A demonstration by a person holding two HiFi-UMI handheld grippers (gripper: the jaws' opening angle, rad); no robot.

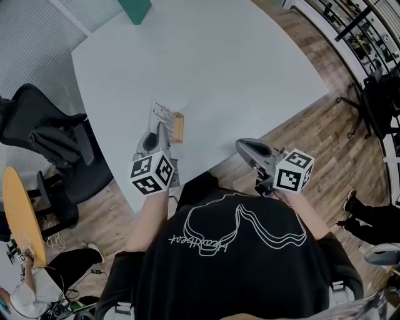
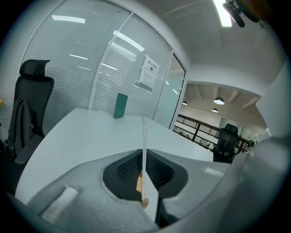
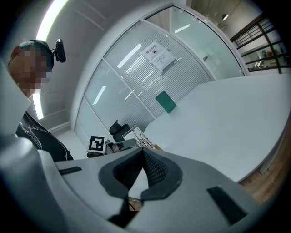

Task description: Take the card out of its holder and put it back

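Note:
A white printed card (image 1: pixel 163 115) stands on edge beside a small wooden holder (image 1: pixel 179 127) near the white table's front edge. My left gripper (image 1: pixel 160 132) reaches it from the near side. In the left gripper view the card (image 2: pixel 144 145) runs edge-on straight up between the jaws, which are shut on it, with the wooden holder (image 2: pixel 139 184) at its foot. My right gripper (image 1: pixel 245 146) hovers off the table's front edge, right of the card, shut with nothing in it. The right gripper view shows its jaw tips (image 3: pixel 143 152) meeting, and the card (image 3: pixel 138 136) far off to the left.
A green block (image 1: pixel 135 9) stands at the table's far end. A black office chair (image 1: pixel 44 134) and a round yellow table (image 1: pixel 22 215) are at the left. The table's edge (image 1: pixel 206 167) runs just ahead of the person's body. Wooden floor lies to the right.

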